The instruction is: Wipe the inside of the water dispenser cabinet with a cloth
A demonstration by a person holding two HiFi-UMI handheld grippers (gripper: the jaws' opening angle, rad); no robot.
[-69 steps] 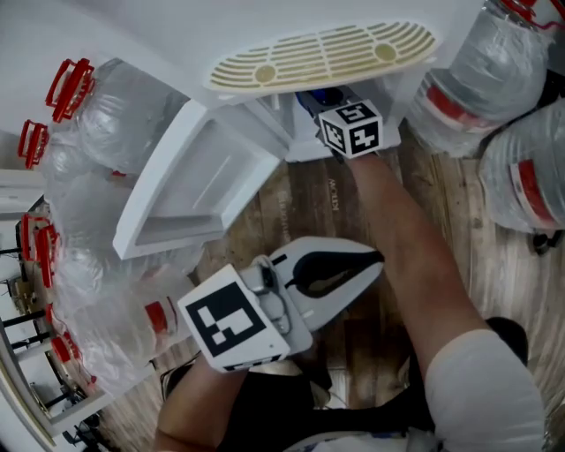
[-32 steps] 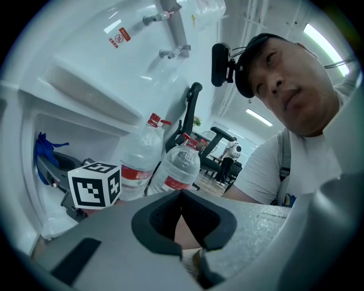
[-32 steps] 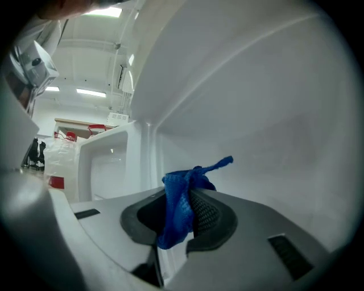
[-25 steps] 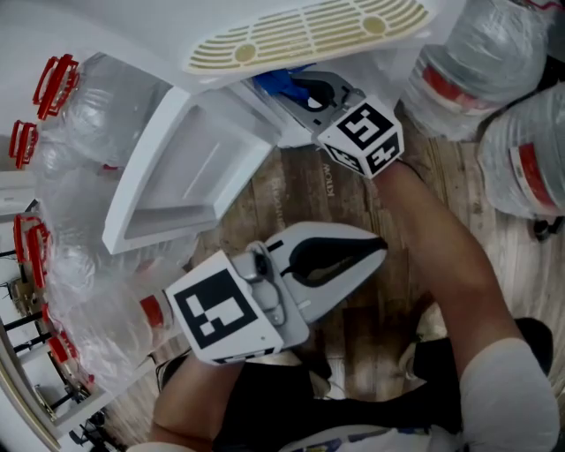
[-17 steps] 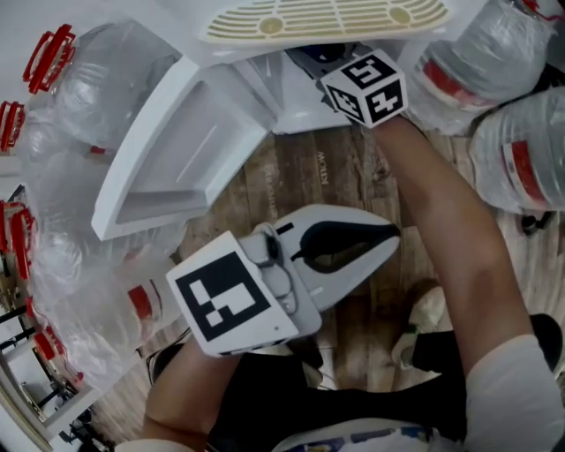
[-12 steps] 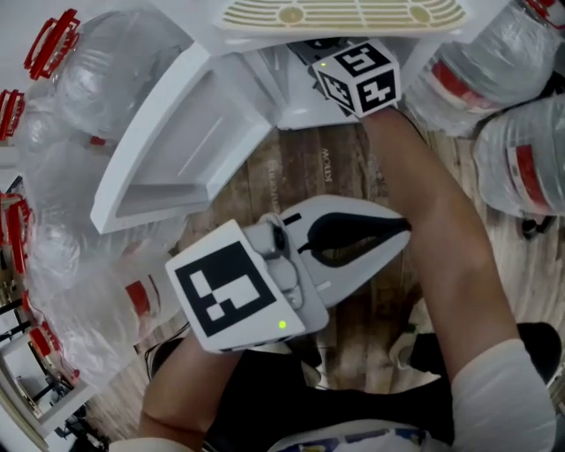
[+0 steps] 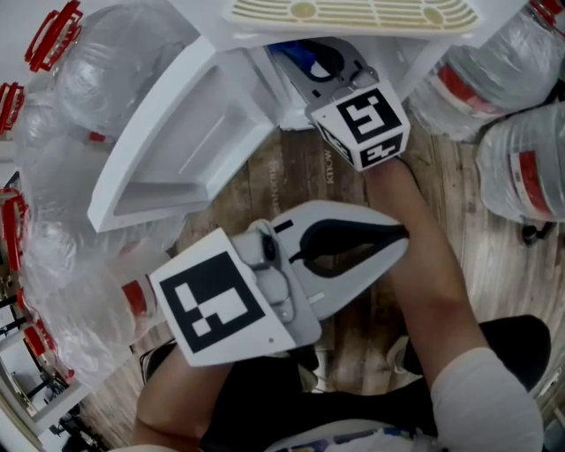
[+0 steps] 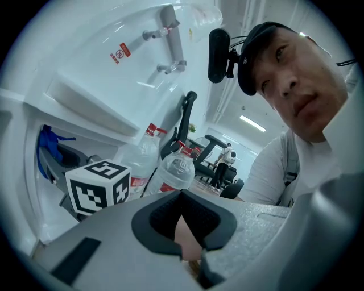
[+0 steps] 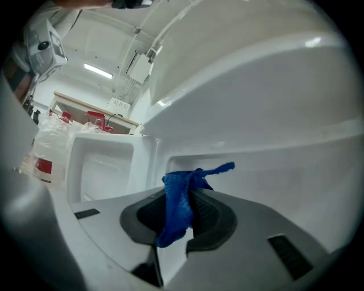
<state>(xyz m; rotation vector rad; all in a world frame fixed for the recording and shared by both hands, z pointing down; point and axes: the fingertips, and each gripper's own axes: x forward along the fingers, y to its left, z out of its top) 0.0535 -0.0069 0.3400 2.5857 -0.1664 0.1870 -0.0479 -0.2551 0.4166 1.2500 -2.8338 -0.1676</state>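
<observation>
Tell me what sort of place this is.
Likely an office, at its water corner: water jugs piled on a wood floor, a dispenser with its cabinet door open, and office chairs under strip lights behind.

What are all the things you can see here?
cabinet: one, white, open, straight ahead
door: one, white, swung open at the left
grille: one, cream, above the cabinet opening
cloth: one, blue, pinched in the right gripper
water jugs: several, clear with red handles, on both sides
floor: brown wood, underneath
left gripper: grey, shut, empty, held low
right gripper: grey, shut on the cloth, at the cabinet's mouth
</observation>
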